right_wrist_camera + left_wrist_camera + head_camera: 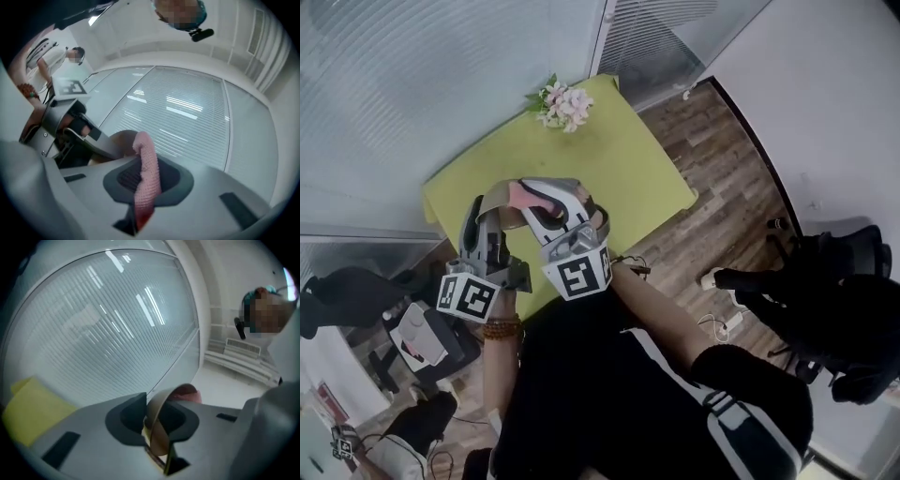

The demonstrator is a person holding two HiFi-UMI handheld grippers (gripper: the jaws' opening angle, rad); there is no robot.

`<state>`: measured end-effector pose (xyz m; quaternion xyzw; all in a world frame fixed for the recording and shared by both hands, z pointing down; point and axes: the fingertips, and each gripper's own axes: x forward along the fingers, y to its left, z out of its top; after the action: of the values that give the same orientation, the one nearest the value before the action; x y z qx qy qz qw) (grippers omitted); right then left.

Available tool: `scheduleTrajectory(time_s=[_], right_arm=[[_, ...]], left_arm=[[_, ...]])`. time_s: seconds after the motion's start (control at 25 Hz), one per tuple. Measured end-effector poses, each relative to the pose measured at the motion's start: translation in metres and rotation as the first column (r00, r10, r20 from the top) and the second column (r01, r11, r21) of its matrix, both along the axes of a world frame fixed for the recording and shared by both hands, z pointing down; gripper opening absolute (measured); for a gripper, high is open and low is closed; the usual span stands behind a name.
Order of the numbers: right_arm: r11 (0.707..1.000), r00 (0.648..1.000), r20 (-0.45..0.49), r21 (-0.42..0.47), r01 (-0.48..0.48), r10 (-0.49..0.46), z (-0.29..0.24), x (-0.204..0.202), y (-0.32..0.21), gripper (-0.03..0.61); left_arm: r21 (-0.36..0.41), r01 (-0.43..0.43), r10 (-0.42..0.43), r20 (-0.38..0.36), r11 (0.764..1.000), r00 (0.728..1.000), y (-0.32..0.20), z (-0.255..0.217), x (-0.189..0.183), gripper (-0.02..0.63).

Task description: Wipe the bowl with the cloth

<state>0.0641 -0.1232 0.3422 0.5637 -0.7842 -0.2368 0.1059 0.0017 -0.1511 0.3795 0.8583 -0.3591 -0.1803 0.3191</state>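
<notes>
Our left gripper pinches the bowl by its thin rim. Our right gripper is clamped on the pink cloth, just beside the bowl. Both hang above the green table, and the jaws hide most of the bowl.

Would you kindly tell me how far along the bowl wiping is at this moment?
Done: both items are held up above the green table. In hand: the left gripper clamps the bowl by its rim, and the right gripper pinches the pink cloth close to the bowl. Left: the wiping itself; how much is finished cannot be told.
</notes>
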Motion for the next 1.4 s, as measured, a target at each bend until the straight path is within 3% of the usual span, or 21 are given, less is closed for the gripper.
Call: scheduleTrajectory(time_s=[0.08,0.12,0.16,0.2,0.24,0.28,0.32,0.36,0.4,0.44,0.48,0.52,0.6,0.64,0.72,0.8,0.96,1.16,1.32,1.4], right_arm=[[0.999,0.996,0.089,-0.025,0.034,-0.032,-0.002,-0.001,0.004,0.029],[0.998,0.992,0.115,-0.045,0.049,-0.043,-0.001,-0.002,0.006,0.032],[0.996,0.991,0.123,-0.069,0.054,-0.046,0.002,-0.002,0.007,0.034],[0.995,0.993,0.108,-0.091,0.05,-0.04,0.008,0.0,0.006,0.032],[0.993,0.998,0.062,-0.111,0.038,-0.031,0.015,0.003,0.005,0.029],[0.992,0.999,-0.02,-0.121,0.022,-0.025,0.024,0.006,0.004,0.026],[0.993,0.991,-0.131,-0.118,0.009,-0.025,0.031,0.006,0.003,0.026],[0.994,0.969,-0.246,-0.105,0.002,-0.028,0.036,0.004,0.003,0.026],[0.996,0.938,-0.344,-0.089,0.002,-0.033,0.039,0.001,0.003,0.026],[0.997,0.91,-0.413,-0.075,0.006,-0.036,0.039,-0.002,0.003,0.026],[0.998,0.891,-0.453,-0.066,0.009,-0.038,0.038,-0.005,0.003,0.026],[0.998,0.885,-0.464,-0.059,0.012,-0.038,0.036,-0.007,0.002,0.026],[0.998,0.91,-0.413,-0.052,0.021,-0.041,0.028,-0.011,0.002,0.025],[0.998,0.928,-0.37,-0.049,0.027,-0.043,0.023,-0.013,0.001,0.025],[0.999,0.958,-0.282,-0.04,0.037,-0.046,0.013,-0.015,0.002,0.025],[0.999,0.981,-0.19,-0.025,0.044,-0.048,0.003,-0.017,0.005,0.026],[0.998,0.992,-0.121,0.052,0.035,-0.029,-0.013,-0.016,0.015,0.031],[0.993,0.974,-0.224,0.115,0.011,0.015,-0.015,-0.015,0.017,0.034],[0.989,0.956,-0.288,0.147,-0.023,0.065,-0.013,-0.01,0.015,0.029],[0.992,0.962,-0.27,0.126,-0.016,0.05,-0.012,-0.01,0.016,0.028]], left_arm=[[-0.042,-0.03,0.023,-0.145,0.999,0.989,0.002,0.002,-0.002,0.064],[-0.049,-0.05,0.04,-0.187,0.998,0.982,0.003,0.004,-0.002,0.07],[-0.042,-0.072,0.063,-0.182,0.997,0.981,0.005,0.007,-0.001,0.078],[-0.019,-0.097,0.094,-0.12,0.995,0.988,0.007,0.011,0.002,0.084],[0.015,-0.126,0.126,0.001,0.992,0.992,0.01,0.016,0.006,0.086],[0.053,-0.154,0.144,0.168,0.987,0.975,0.013,0.021,0.009,0.086],[0.091,-0.179,0.136,0.357,0.98,0.924,0.016,0.028,0.011,0.086],[0.126,-0.206,0.108,0.537,0.97,0.837,0.017,0.036,0.013,0.086],[0.151,-0.234,0.074,0.671,0.961,0.738,0.018,0.041,0.017,0.084],[0.161,-0.248,0.047,0.744,0.955,0.666,0.018,0.045,0.02,0.048],[0.156,-0.236,0.036,0.76,0.959,0.649,0.017,0.046,0.022,0.048],[0.136,-0.202,0.041,0.725,0.97,0.688,0.015,0.044,0.02,0.039],[0.074,-0.124,0.063,0.549,0.99,0.834,0.011,0.035,0.011,0.02],[0.055,-0.096,0.061,0.459,0.994,0.887,0.009,0.03,0.007,0.025],[0.051,-0.058,0.039,0.318,0.997,0.947,0.009,0.018,0.001,0.028],[0.05,-0.031,0.022,0.179,0.998,0.984,0.009,0.005,-0.006,0.052],[0.028,-0.003,0.004,-0.018,1.0,1.0,0.013,-0.008,-0.01,0.063],[-0.112,-0.002,-0.019,-0.186,0.994,0.982,0.015,0.002,-0.005,0.066],[-0.179,0.0,-0.044,-0.244,0.984,0.969,0.016,0.011,-0.005,0.057],[-0.201,0.008,-0.06,-0.253,0.979,0.966,0.018,0.016,-0.007,0.052]])
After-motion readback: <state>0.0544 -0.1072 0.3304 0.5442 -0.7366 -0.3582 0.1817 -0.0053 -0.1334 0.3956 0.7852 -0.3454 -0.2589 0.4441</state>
